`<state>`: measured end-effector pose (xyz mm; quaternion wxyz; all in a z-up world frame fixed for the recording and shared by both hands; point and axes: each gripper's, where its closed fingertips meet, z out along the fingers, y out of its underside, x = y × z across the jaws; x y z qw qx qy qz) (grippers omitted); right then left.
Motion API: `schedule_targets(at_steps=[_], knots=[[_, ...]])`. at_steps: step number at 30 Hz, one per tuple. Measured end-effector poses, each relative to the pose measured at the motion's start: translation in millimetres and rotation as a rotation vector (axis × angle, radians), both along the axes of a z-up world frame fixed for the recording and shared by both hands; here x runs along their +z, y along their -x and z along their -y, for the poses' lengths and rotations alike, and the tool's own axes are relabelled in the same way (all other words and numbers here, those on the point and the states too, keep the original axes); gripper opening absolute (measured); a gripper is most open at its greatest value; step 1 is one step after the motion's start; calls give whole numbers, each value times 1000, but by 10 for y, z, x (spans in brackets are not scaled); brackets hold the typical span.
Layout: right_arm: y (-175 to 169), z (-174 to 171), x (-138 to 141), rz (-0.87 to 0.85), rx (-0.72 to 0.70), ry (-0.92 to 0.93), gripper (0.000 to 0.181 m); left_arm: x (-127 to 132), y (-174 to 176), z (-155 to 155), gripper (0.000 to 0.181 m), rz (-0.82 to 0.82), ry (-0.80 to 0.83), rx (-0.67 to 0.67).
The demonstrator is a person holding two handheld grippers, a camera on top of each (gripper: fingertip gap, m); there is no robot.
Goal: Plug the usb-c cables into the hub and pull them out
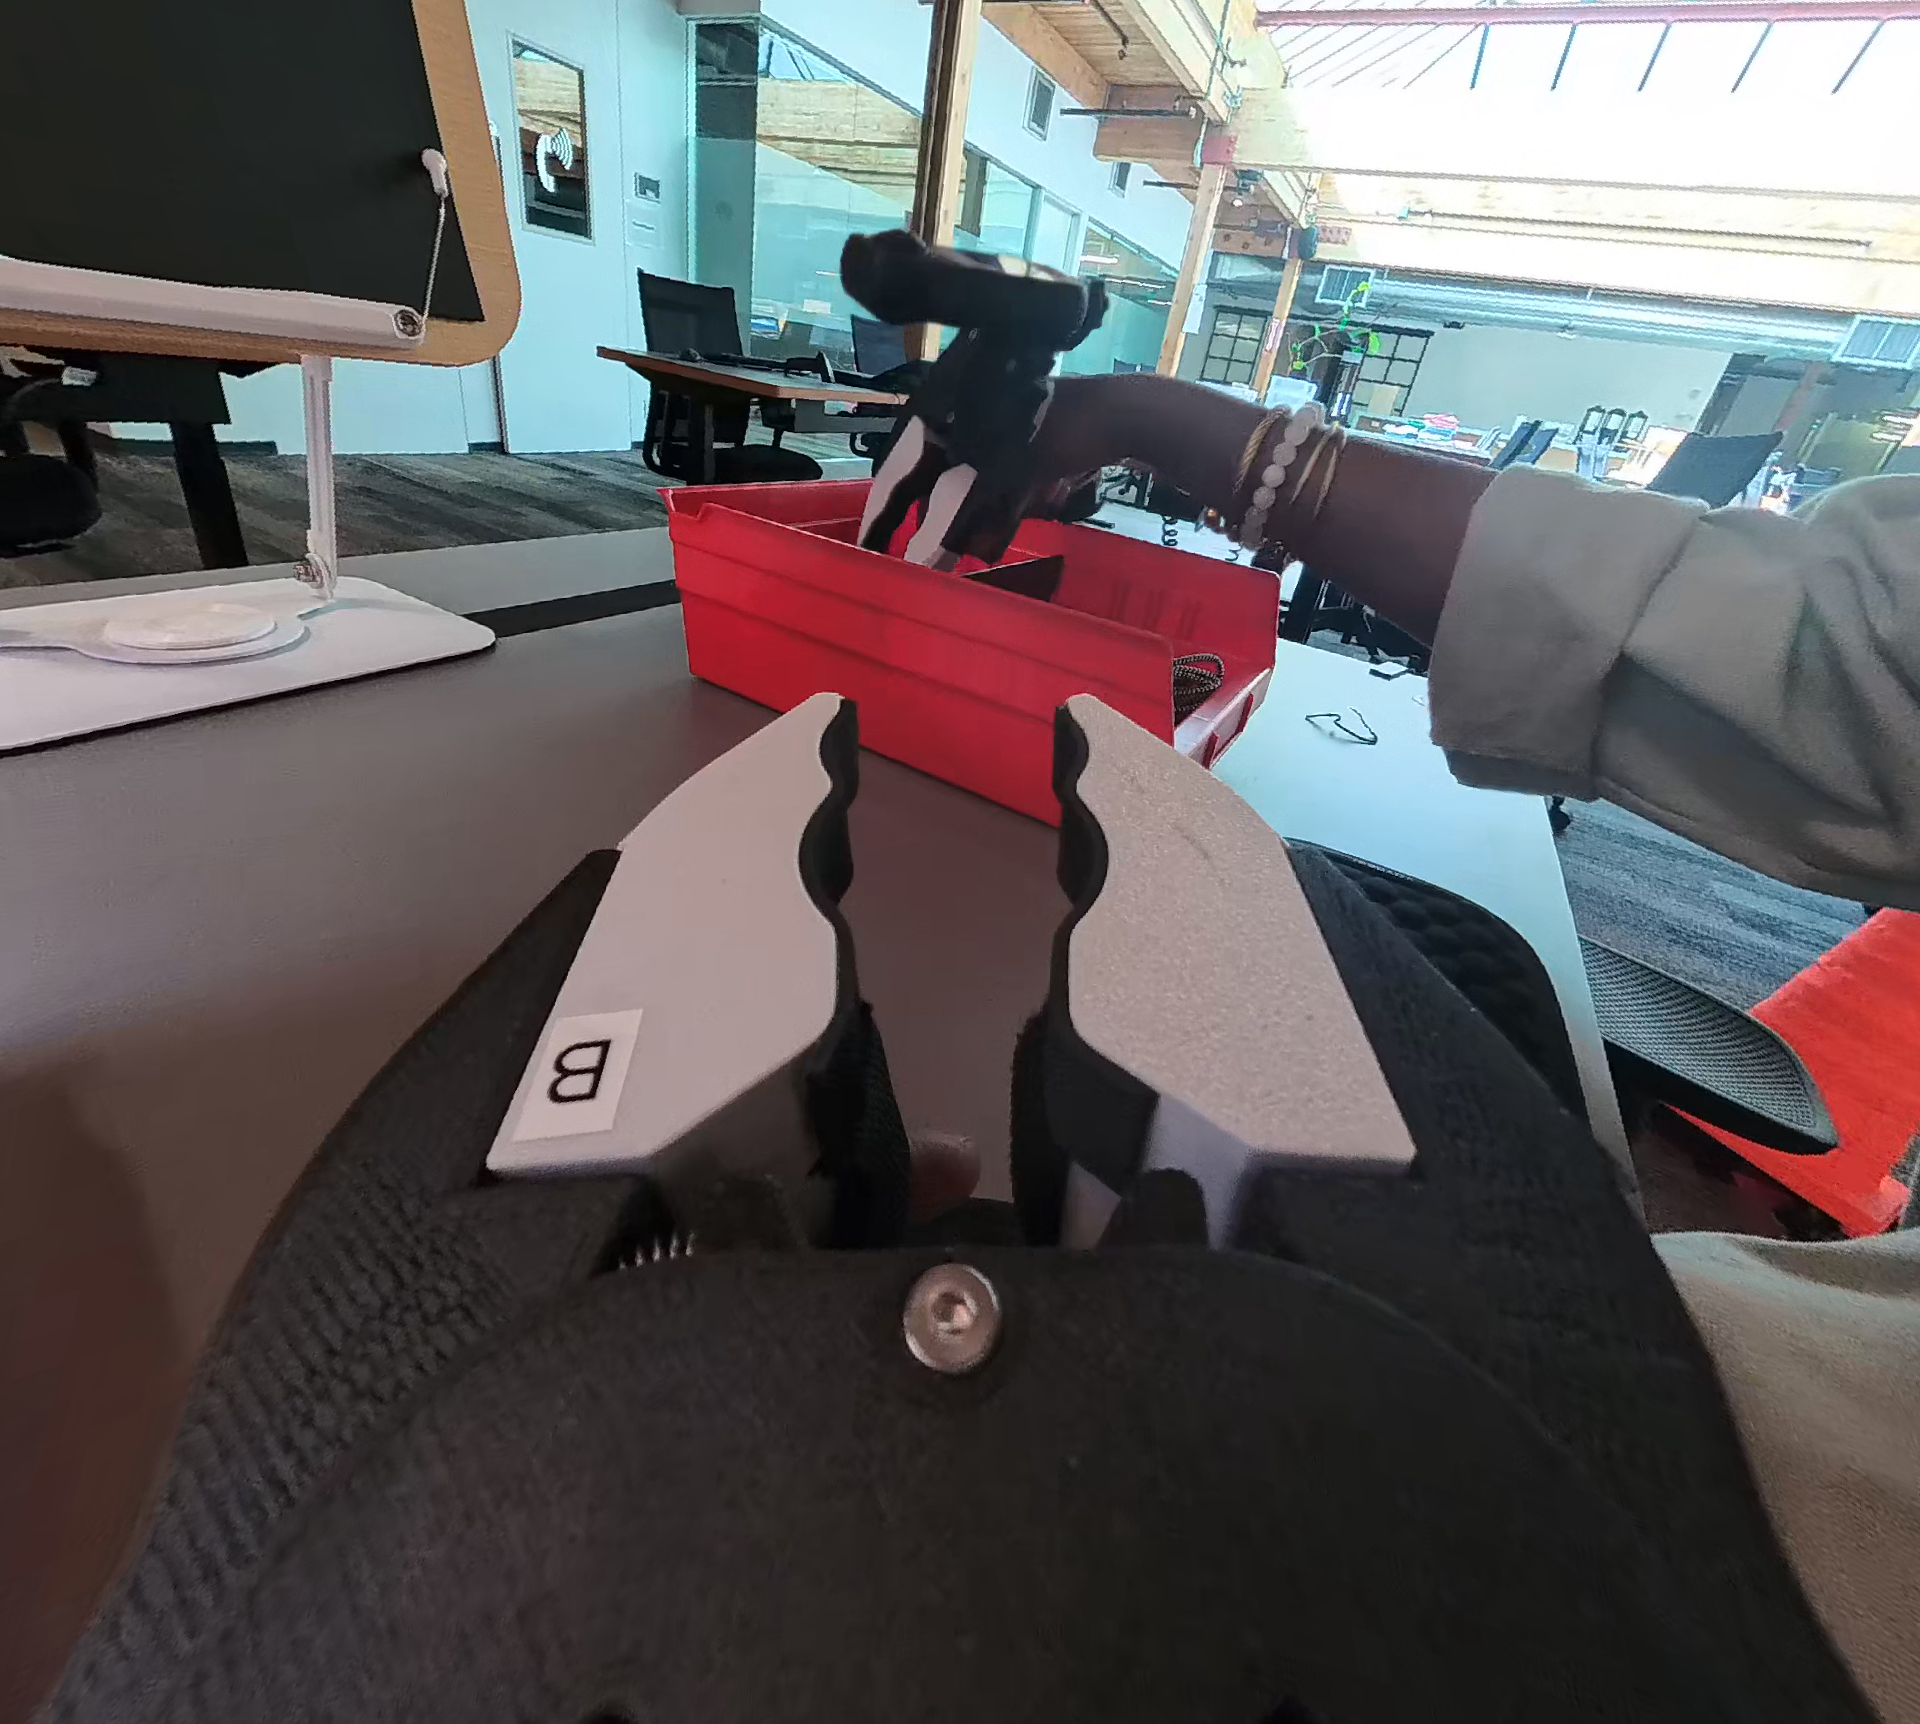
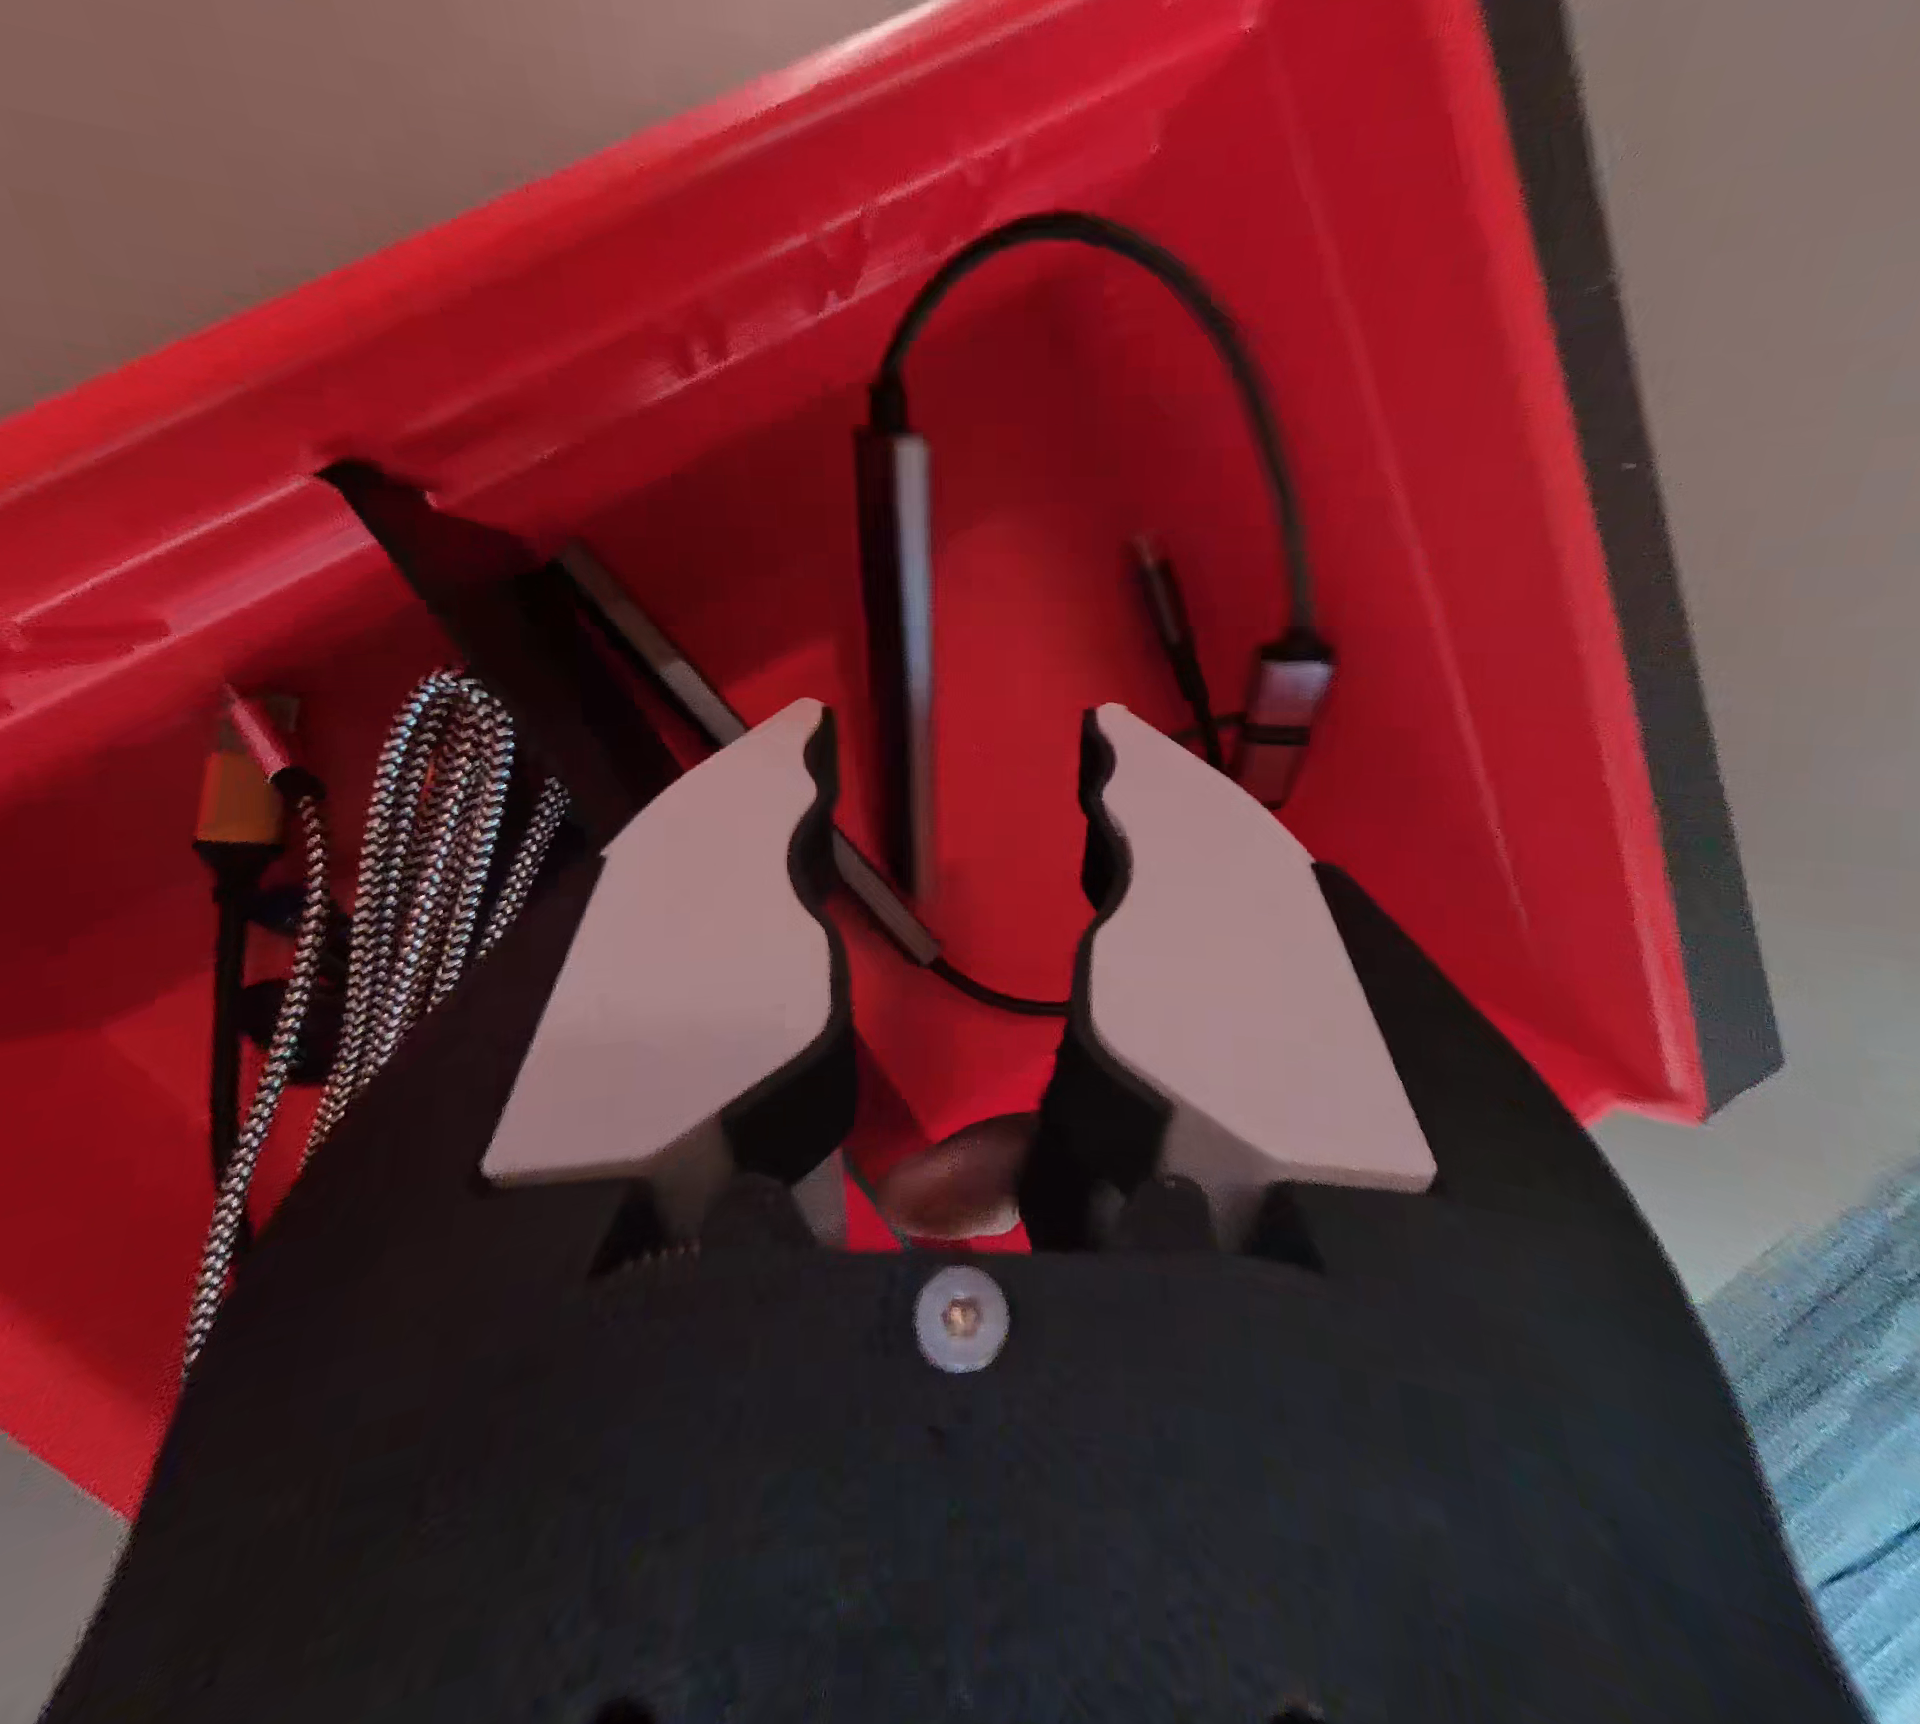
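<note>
My left gripper (image 1: pixel 956 755) rests low over the grey counter (image 1: pixel 312 843), jaws spread, holding nothing. My right gripper (image 2: pixel 954 744) reaches down into the red bin (image 2: pixel 1455 531), jaws spread too. The grey hub (image 2: pixel 906 594) and braided cables (image 2: pixel 416 822) lie inside the bin.

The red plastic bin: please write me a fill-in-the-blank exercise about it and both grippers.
1. The right gripper points down into the ____ plastic bin, jaws open.
2. The left gripper waits over the grey table, its jaws ____.
3. The slim grey metal hub lies ____ the bin.

Missing words: red; open; inside
</note>
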<state>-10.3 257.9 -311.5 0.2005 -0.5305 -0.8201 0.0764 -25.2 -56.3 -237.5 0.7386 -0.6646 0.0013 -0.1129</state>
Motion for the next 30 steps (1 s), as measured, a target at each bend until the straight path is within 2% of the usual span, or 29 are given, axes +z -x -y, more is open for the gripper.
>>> schedule_targets(at_steps=[4,7,10,13,14,16,18,20,23,24,28,30], knots=[[40,6,323,-171,-49,-23,58,-2,-7,-3,34,-10,1,3],[103,224,787,-440,-56,15,68,-4,-13,-8,34,-18,3,3],[67,726,1450,-860,3,148,74,-5,-22,-12,34,-28,5,6],[-299,1438,2113,-1294,144,423,94,5,-30,-7,35,-41,-1,11],[-486,1645,2303,-1434,179,526,106,11,-29,-4,35,-47,-6,16],[-840,2015,2491,-1595,235,736,138,22,-32,0,36,-61,-13,22],[-1111,2278,2508,-1707,259,835,144,43,-30,5,46,-84,-27,37],[-1235,2500,2388,-1753,270,837,144,107,-21,26,61,-105,-48,62],[-1229,2830,2058,-1688,331,741,133,301,-15,136,84,-141,-55,78],[-1211,2928,1956,-1662,358,735,130,380,8,207,86,-163,-52,93],[-970,3263,1596,-1494,449,857,95,660,222,621,89,-256,-22,203],[-826,3446,1386,-1346,468,933,93,703,436,877,90,-306,38,299]])
